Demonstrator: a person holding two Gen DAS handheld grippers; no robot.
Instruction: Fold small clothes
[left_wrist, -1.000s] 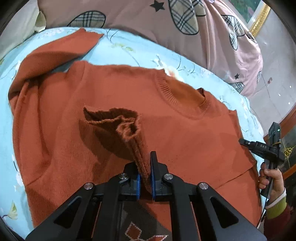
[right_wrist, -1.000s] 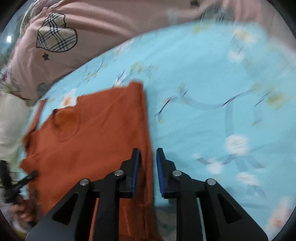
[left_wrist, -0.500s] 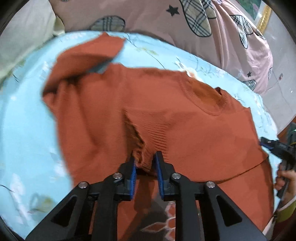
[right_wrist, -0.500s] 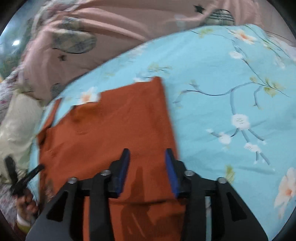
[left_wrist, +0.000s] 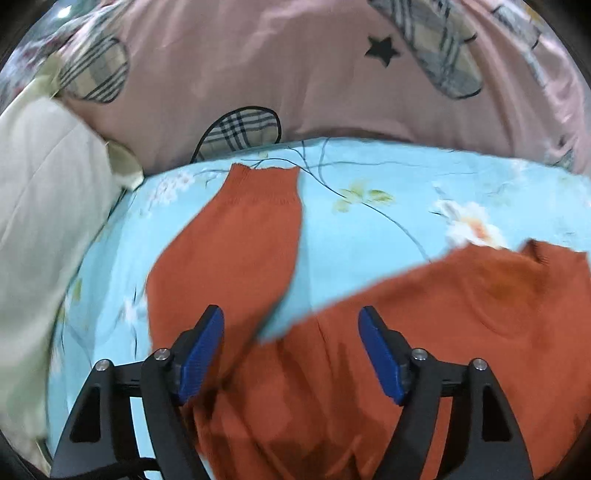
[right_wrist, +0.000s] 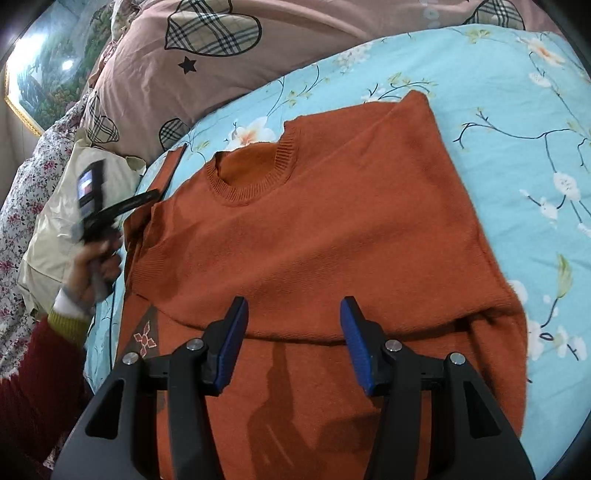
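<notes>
Left wrist view: left gripper (left_wrist: 291, 350) over the sweater (left_wrist: 424, 350), jaws spread wide and opening, blue pads (left_wrist: 201, 354) clear of the knit. Cloth lies below the gap between them, but nothing is gripped. One sleeve (left_wrist: 240, 243) lies out flat on the sheet (left_wrist: 369, 229), cuff pointing toward the pink duvet (left_wrist: 295, 74) at the far edge. Sleeve and body meet just under the fingers, with a wedge of bare sheet between them further out. Cream pillow (left_wrist: 40, 221) at the left edge. Picture is blurred.

Right wrist view: right gripper (right_wrist: 293, 339) above the lower part of the sweater (right_wrist: 314, 229), jaws about half open and opening slightly. Pads not pressing on fabric; nothing held. Sweater lies on the blue floral sheet (right_wrist: 517, 110), collar (right_wrist: 255, 173) toward the duvet (right_wrist: 277, 48). Its right side is folded in, leaving a straight edge, and a horizontal fold edge crosses just beyond the fingertips. Small patterned patch (right_wrist: 146, 338) shows near the lower left of the garment.

At the sweater's left edge, the person's hand (right_wrist: 92, 266) holds the left gripper's handle, red sleeve with a yellow-green cuff. Framed picture (right_wrist: 37, 74) at upper left.
</notes>
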